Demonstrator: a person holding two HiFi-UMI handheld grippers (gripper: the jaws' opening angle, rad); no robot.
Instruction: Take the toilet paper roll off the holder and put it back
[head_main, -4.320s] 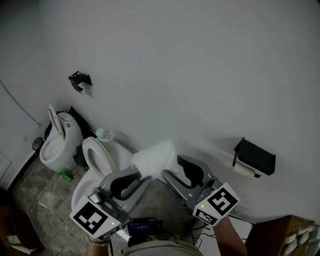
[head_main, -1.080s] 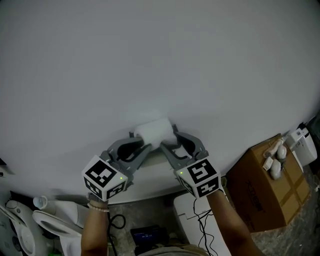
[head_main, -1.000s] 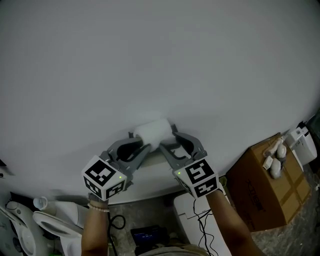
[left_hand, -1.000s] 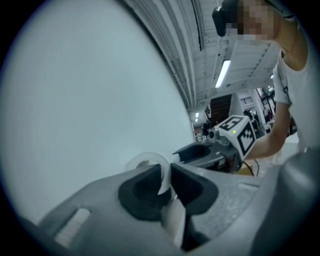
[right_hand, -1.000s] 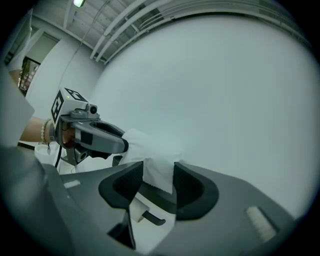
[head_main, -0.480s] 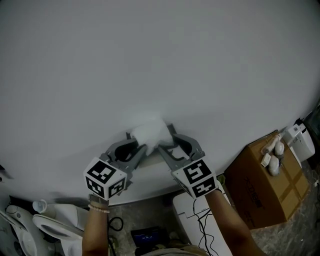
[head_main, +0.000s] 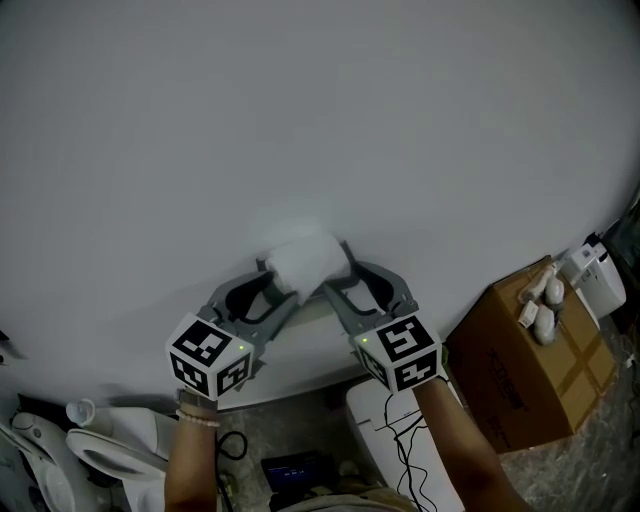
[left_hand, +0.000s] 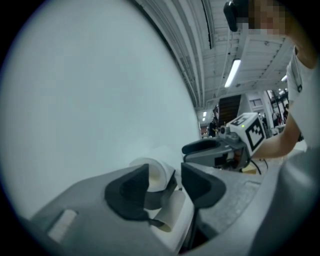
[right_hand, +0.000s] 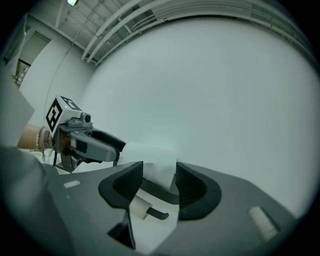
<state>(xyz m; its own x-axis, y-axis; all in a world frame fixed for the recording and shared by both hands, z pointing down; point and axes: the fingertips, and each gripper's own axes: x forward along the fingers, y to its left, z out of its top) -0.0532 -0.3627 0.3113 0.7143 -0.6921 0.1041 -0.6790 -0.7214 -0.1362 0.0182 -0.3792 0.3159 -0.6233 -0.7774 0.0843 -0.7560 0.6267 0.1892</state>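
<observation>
White wall behind, toilet paper roll (head_main: 303, 262) between jaws of opening left claw (left_hand: 165, 176); right claw (right_hand: 159, 176) clenched on it

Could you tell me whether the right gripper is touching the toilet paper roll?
Touching. The right gripper view shows both its fingers pressing the toilet paper roll.

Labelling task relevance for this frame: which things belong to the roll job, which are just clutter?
Job: toilet paper roll; holder; left gripper, jaws opening round the roll's end; right gripper, closed on the roll.
Clutter: cardboard box; toilet.
</observation>
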